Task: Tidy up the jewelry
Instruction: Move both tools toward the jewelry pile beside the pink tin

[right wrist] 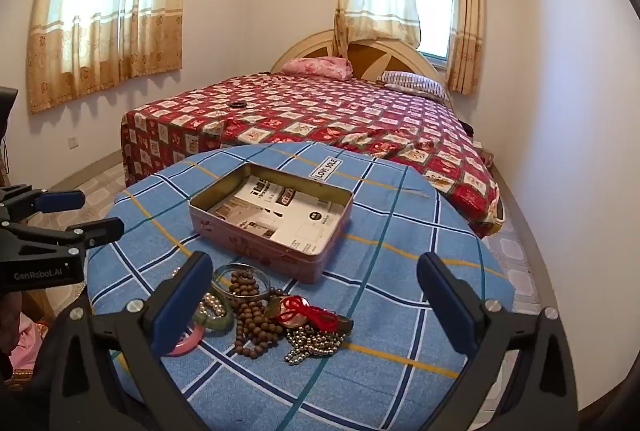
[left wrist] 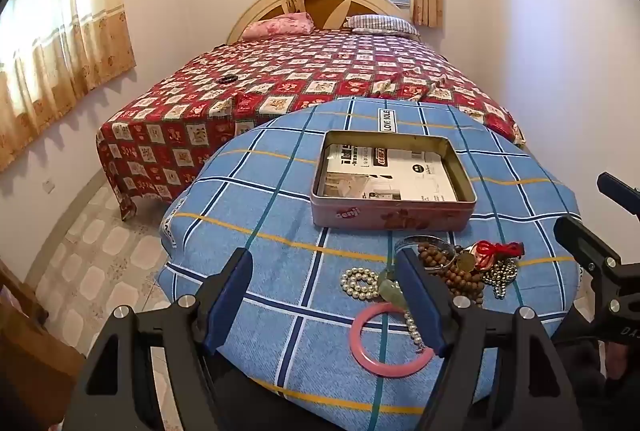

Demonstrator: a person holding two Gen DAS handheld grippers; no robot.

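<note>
An open pink tin (left wrist: pixel 390 215) (right wrist: pixel 256 247), lined with printed paper, sits on a round table under a blue checked cloth (left wrist: pixel 256 215) (right wrist: pixel 400 315). In front of it lies a heap of jewelry: a pink bangle (left wrist: pixel 370 363) (right wrist: pixel 186 345), a pearl bracelet (left wrist: pixel 360 283), brown wooden beads (left wrist: pixel 460 277) (right wrist: pixel 252 315), a red-corded pendant (left wrist: pixel 494 250) (right wrist: pixel 308 313), a silver ball chain (left wrist: pixel 500 277) (right wrist: pixel 316 345). My left gripper (left wrist: pixel 324 265) is open and empty above the near edge, left of the heap. My right gripper (right wrist: pixel 316 271) is open and empty over the heap.
A bed with a red patchwork cover (left wrist: pixel 304 79) (right wrist: pixel 320 111) stands behind the table, with a small dark object (left wrist: pixel 227 79) on it. Tiled floor (left wrist: pixel 92 251) lies to the left. Curtained windows (right wrist: pixel 108 7) line the walls.
</note>
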